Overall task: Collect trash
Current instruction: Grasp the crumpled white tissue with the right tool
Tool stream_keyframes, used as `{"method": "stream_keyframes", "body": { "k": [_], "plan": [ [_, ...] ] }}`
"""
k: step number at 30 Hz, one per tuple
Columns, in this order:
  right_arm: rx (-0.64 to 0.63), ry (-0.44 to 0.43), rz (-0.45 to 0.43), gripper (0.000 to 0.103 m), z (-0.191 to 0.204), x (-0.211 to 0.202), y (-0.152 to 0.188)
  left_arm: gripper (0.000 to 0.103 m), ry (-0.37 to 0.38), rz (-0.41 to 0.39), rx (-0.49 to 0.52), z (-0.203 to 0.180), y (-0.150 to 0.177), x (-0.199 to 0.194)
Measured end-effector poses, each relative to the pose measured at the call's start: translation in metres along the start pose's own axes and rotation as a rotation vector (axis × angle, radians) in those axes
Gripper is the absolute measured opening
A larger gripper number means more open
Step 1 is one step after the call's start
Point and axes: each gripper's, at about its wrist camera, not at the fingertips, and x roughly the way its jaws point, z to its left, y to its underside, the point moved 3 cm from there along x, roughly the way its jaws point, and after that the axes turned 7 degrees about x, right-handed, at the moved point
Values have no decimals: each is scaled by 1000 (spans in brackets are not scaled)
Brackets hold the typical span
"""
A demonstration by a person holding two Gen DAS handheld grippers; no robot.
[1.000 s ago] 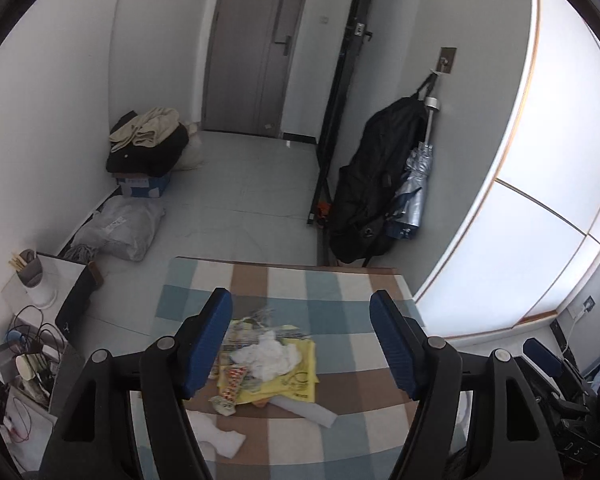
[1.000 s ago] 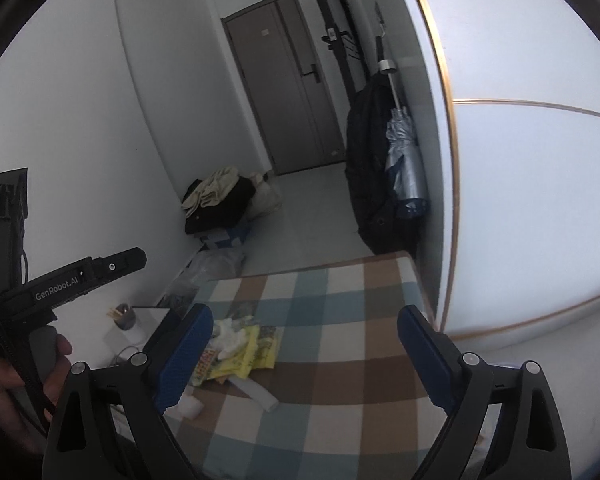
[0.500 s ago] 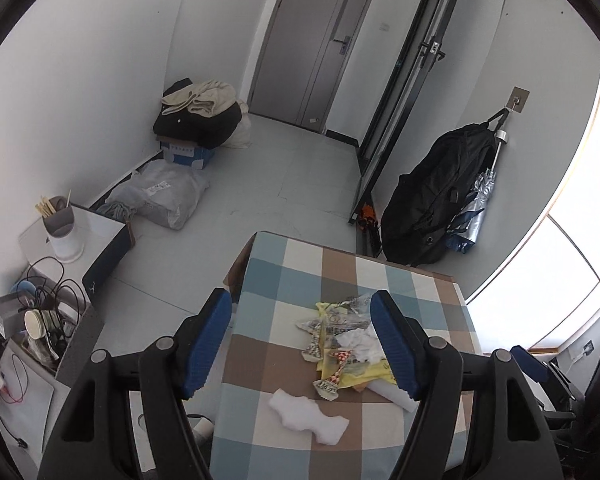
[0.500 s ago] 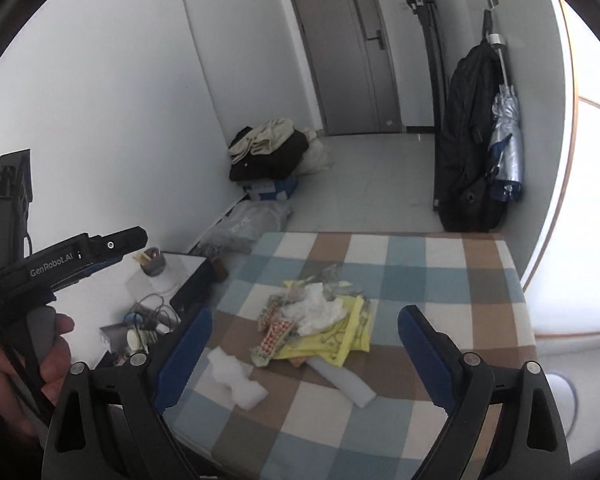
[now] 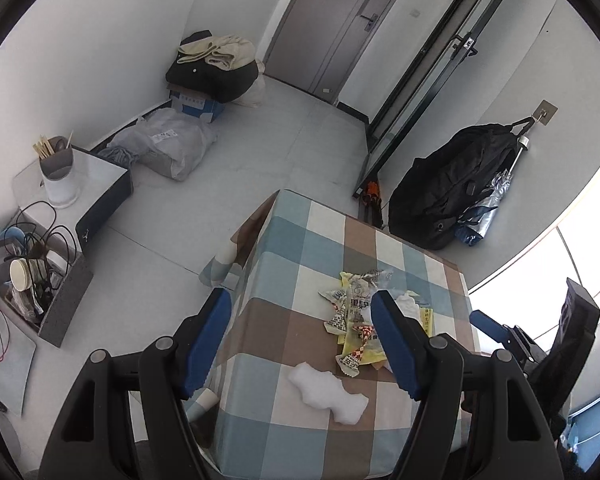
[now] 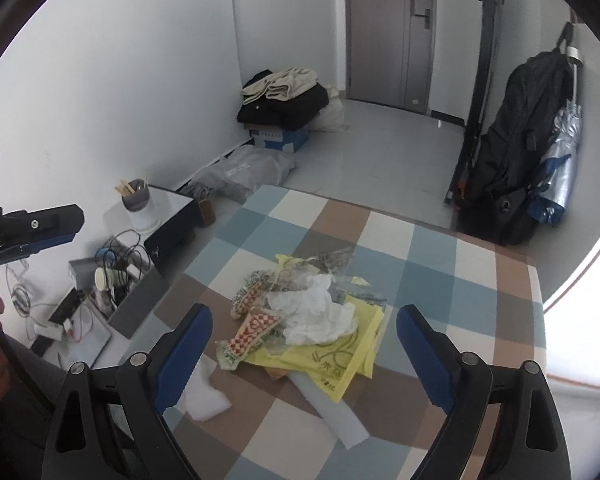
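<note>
Trash [image 6: 308,320] lies heaped near the middle of the checked counter [image 6: 440,280]: a crumpled white tissue [image 6: 320,314] atop a yellow bag [image 6: 340,356] with faint print I cannot read, and red-and-white checked wrappers [image 6: 254,330] just left of the tissue. White foam pieces [image 5: 326,392] sit nearer the counter's edge. Left gripper [image 5: 300,346] and right gripper [image 6: 302,358] both hover spread above the counter, holding nothing.

My two wrist cameras angled down from above the table's [image 5: 300,240] near edge, left one over its left corner, both sharing the trash pile [image 6: 308,320].
</note>
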Motion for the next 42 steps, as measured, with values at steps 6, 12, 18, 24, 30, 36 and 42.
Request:
{"method": "stream_keyframes", "body": {
  "k": [6, 12, 18, 24, 30, 36, 42],
  "plan": [
    [-184, 27, 77, 91, 10, 36, -2, 69, 3, 37, -3, 2, 0, 8],
    [-396, 113, 149, 77, 21, 64, 18, 69, 5, 34, -2, 3, -2, 8],
    [-371, 102, 207, 40, 13, 75, 27, 69, -27, 37, -27, 11, -4, 14],
    [-337, 33, 242, 16, 12, 73, 27, 69, -22, 76, -29, 8, -1, 27],
    [-216, -44, 191, 16, -1, 48, 14, 69, -37, 109, 7, 1, 5, 37],
    [-96, -73, 142, 16, -24, 27, 3, 69, -12, 204, 2, -4, 23, 50],
    [-32, -76, 81, 16, -43, 3, -4, 69, -24, 274, 38, -20, 37, 63]
  ]
}}
